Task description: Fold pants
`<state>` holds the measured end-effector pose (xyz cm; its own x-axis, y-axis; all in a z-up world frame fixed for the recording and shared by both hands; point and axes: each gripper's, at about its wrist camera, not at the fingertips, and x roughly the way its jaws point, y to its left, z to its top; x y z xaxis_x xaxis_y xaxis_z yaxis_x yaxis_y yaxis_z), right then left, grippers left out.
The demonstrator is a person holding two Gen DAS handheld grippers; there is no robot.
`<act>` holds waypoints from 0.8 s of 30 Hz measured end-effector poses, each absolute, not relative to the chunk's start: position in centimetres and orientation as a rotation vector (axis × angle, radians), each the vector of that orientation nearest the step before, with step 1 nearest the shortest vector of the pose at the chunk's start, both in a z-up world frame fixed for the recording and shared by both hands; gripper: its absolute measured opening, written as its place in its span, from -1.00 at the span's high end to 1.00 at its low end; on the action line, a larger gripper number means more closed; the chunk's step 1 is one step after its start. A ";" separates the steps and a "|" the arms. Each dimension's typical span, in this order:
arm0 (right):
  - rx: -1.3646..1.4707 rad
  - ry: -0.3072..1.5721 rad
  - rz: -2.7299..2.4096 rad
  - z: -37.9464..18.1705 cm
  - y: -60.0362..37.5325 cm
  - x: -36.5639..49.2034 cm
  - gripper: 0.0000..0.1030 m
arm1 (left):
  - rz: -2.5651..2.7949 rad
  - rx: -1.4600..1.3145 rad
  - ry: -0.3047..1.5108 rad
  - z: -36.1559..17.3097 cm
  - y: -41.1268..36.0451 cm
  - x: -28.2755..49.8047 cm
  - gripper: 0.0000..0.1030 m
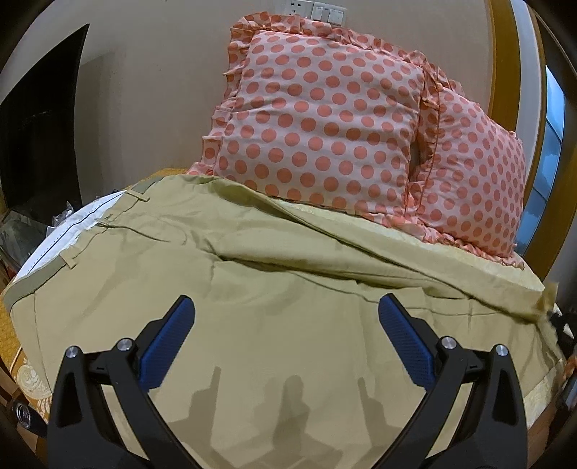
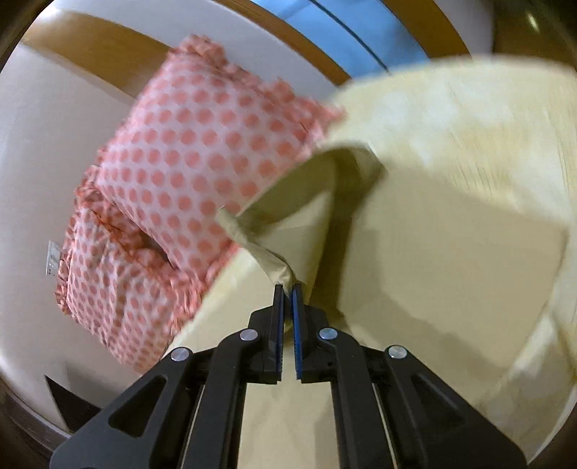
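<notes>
A bed (image 1: 468, 234) covered in pale yellow sheeting fills the scene, set against a beige wall (image 1: 144, 72) with a wood-framed window (image 1: 505, 72) at the side. Spread across the bed lie the khaki pants (image 1: 252, 288), smooth woven cotton with soft creases, the waistband and its belt loops toward the left edge and white pocket lining showing there. Behind them two plump pillows (image 1: 317, 119), pink with coral dots and ruffled borders, lean on the wall below a white switch plate (image 1: 328, 12).

The left gripper (image 1: 286, 314) hovers over the seat of the pants, its jaws spread wide, blue ribbed pads apart and holding nothing. Only the right wrist view, which is blurred, shows the far end: the right gripper (image 2: 287, 288) has its jaws pinched together on a bunched corner of a pant leg (image 2: 267, 249), the hem lifted into a curled loop above the sheet.
</notes>
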<state>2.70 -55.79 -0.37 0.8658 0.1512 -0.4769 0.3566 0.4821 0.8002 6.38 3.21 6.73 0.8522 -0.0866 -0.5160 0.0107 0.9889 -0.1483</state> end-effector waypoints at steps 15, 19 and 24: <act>1.041 0.375 -0.027 0.9 -56.2 -0.3 0.97 | -0.194 -0.339 0.567 9.3 8.1 11.6 -0.96; 0.994 0.291 0.003 3.0 -56.4 -2.5 0.97 | -0.150 -0.483 0.672 8.7 10.1 16.9 -0.96; 1.027 0.282 0.035 2.6 -56.9 -2.5 0.97 | -0.032 -0.527 0.840 6.3 10.9 25.0 -0.74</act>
